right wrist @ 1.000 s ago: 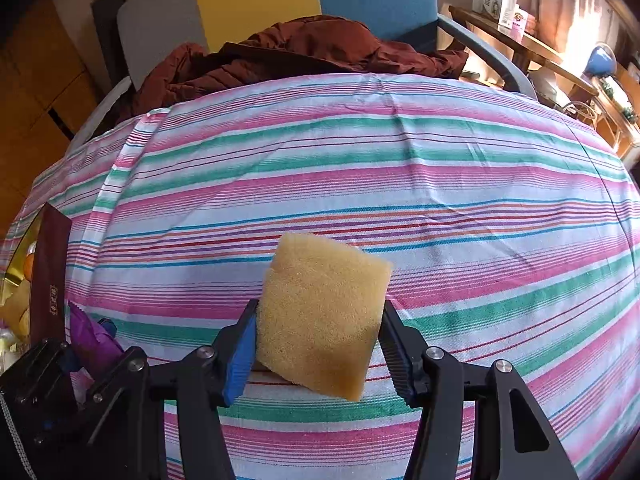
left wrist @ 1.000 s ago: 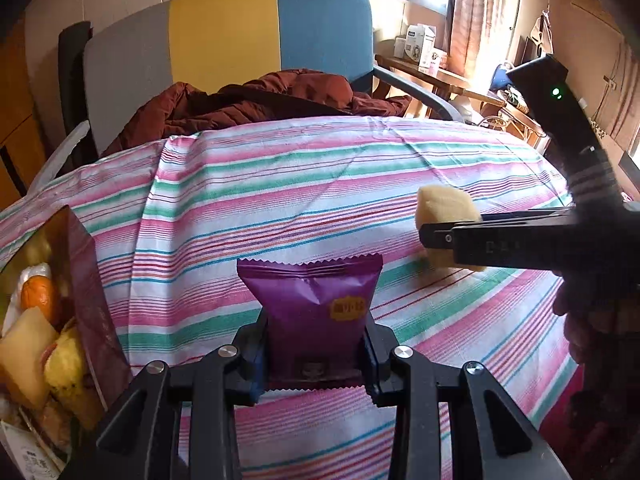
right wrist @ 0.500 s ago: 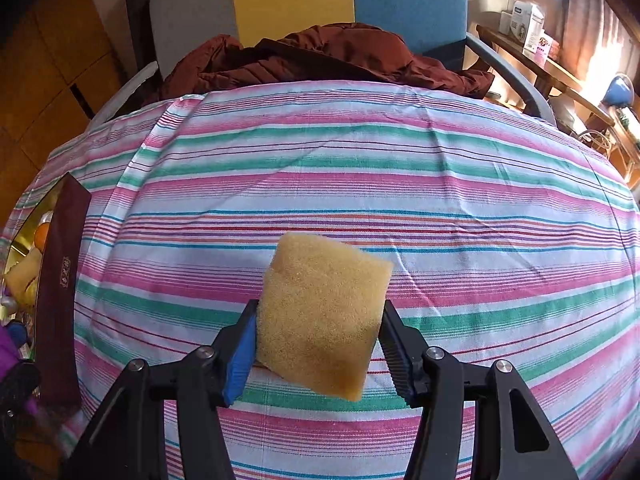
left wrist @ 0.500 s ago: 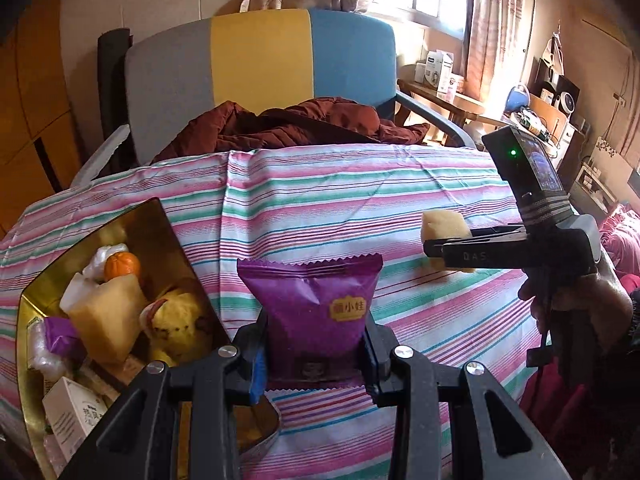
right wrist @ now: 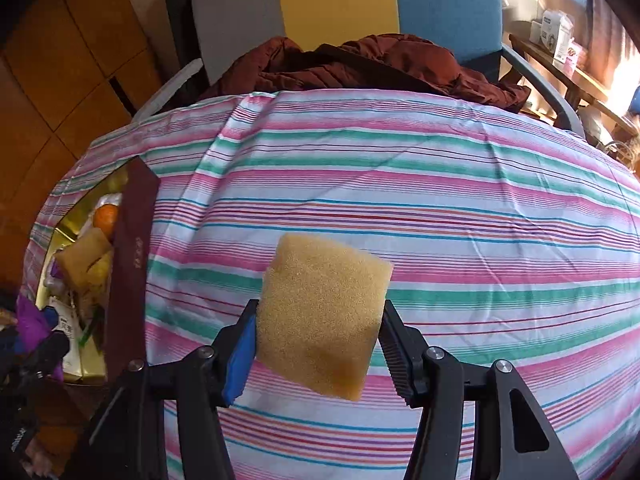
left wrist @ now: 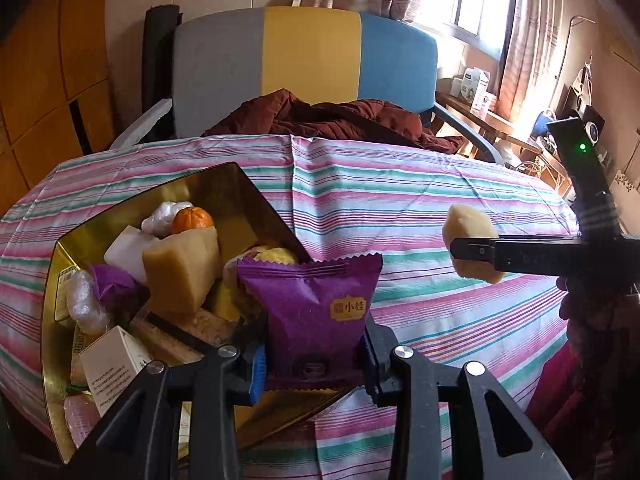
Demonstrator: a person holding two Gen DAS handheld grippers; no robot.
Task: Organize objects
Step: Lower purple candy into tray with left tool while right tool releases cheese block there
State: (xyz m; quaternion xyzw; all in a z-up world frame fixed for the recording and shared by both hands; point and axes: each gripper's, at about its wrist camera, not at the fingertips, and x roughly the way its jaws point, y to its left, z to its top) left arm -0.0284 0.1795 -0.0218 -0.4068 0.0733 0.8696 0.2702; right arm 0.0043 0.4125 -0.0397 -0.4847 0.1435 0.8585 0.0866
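Beside the full box (left wrist: 224, 184), bare striped cloth (left wrist: 400, 208).

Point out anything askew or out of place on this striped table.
The gold-lined box is heaped unevenly: a tan sponge block leans tilted over the pile beside a small orange. Nothing is spilled on the striped tablecloth.

The box (left wrist: 256, 196) full of snacks sits on the left of the bench (left wrist: 400, 200), and the chair (left wrist: 312, 52) with a coat (left wrist: 340, 116) stands behind it.
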